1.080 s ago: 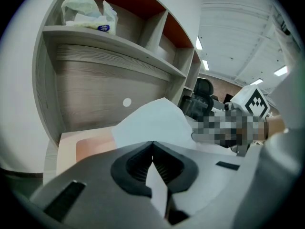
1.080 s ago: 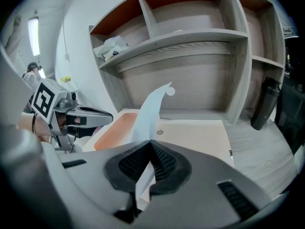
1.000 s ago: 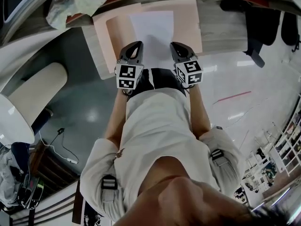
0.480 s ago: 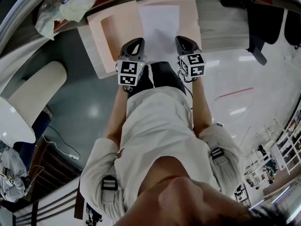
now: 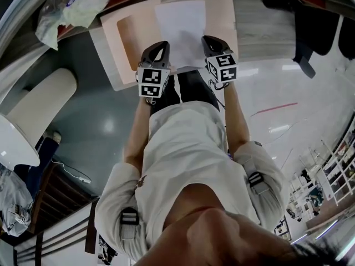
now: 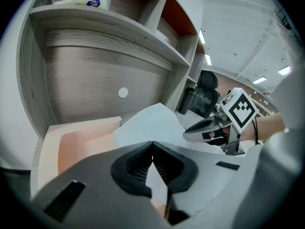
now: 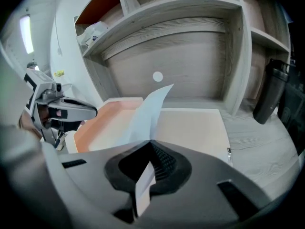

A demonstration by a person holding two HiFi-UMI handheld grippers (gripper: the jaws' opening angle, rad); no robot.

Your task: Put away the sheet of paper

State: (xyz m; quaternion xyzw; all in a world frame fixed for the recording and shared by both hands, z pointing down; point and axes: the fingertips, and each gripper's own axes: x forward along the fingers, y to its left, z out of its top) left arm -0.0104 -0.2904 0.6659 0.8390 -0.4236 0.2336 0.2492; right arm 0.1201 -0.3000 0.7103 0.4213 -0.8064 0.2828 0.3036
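With left gripper (image 5: pixel 160 49) and right gripper (image 5: pixel 210 41) each pinching the near edge of the sheet of paper (image 5: pixel 181 26) above the peach folder (image 5: pixel 130 33) at upper centre, we risk buckling or tearing it if our hands move unevenly.

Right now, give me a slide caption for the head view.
Left gripper and right gripper hold the paper sheet over the peach folder.

Head cam looks down; 2 others face shelf (image 7: pixel 167 14).
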